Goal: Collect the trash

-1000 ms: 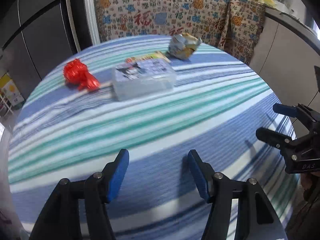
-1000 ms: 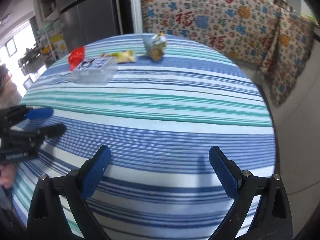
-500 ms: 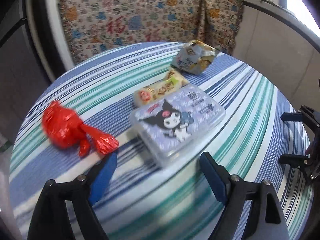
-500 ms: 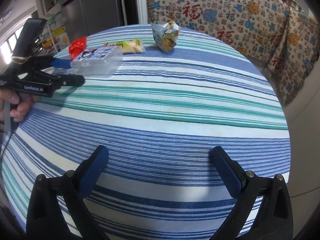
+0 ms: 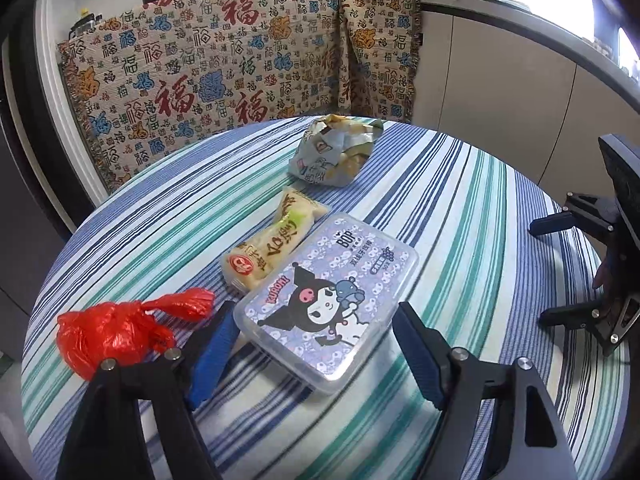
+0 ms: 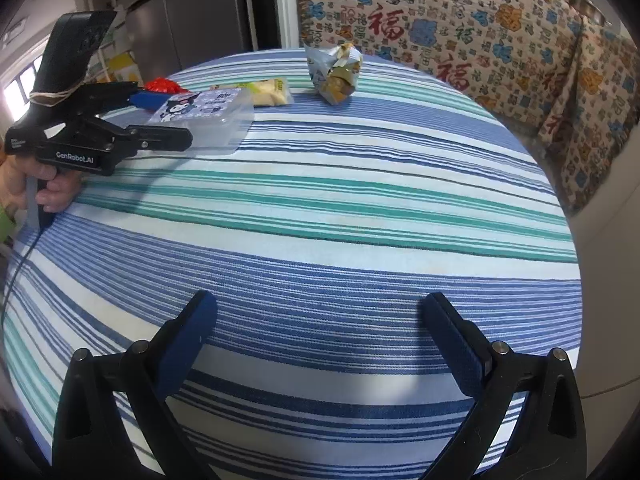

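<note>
Left claw (image 5: 312, 350) closing around plastic box (image 5: 328, 300), pads not yet touching.
Box at lower centre on striped table (image 5: 460, 208), red bag (image 5: 108, 336) lower left; right claw (image 6: 320, 340) released, empty.

The left gripper (image 5: 312, 344) fills the bottom of its own view. Its two black fingers with blue pads (image 5: 210, 354) stand far apart and are closing a little. A box sits between them, and the pads are not pressing on it. In the right wrist view the same gripper (image 6: 160, 120) shows at the upper left of the frame, pointing to the right. A hand (image 6: 38, 188) holds its handle at the left edge.

The right gripper (image 6: 320, 344) sits at the bottom of its own view. Its fingers stand wide apart with nothing between them. In the left wrist view it (image 5: 544, 272) pokes in from the right edge.
</note>
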`<state>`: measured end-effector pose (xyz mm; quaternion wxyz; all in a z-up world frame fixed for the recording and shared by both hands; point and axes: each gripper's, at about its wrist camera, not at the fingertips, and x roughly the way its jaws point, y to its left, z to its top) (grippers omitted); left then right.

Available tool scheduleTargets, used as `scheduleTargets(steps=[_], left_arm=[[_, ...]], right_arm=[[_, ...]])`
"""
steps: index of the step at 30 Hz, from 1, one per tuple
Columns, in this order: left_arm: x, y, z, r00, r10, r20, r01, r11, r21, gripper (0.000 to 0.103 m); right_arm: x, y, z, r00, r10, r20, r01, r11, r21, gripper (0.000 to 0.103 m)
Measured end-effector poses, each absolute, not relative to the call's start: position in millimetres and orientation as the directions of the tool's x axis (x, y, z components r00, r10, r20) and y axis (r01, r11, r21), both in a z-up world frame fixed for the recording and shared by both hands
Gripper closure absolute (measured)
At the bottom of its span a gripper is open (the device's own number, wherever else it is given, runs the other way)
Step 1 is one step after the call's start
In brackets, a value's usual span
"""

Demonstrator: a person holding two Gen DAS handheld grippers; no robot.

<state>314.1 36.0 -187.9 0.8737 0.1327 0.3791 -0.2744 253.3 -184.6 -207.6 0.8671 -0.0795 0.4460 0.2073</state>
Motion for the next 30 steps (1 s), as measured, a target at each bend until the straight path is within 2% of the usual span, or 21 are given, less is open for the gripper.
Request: scheduleTargets(steps=[8,15,25,27,30], left_arm=[[253,20,-186,0.581,-0.238,-0.778,0.415,0.909,0.031,0.023],[202,-7,-184,0.510,-0.319,-0.799,0.496,0.868,-0.030,0.023],[206,-24,-186,0.566,-0.314,-0.763,0.472,0.881,-0.013,0.023],[207,-22,-185,0.600,-0.262,-0.756,0.423,0.906,0.022,0.023],[215,-11,-183,0.654,-0.123,-0.746,0.264,0.962,0.073,0.023]], right_arm=[[258,-195,-208,0.530,0.267,-0.805,-0.395,0.918,0.044,0.000],[258,-199,-208,0.541,0.259,-0.800,-0.381,0.924,0.042,0.000],[286,-216,-206,0.553,0.236,-0.799,-0.349,0.936,0.035,0.001],[308,-217,-198,0.564,0.253,-0.786,-0.349,0.936,0.051,0.004],[349,-200,-179,0.578,0.325,-0.748,-0.402,0.912,0.085,0.006]])
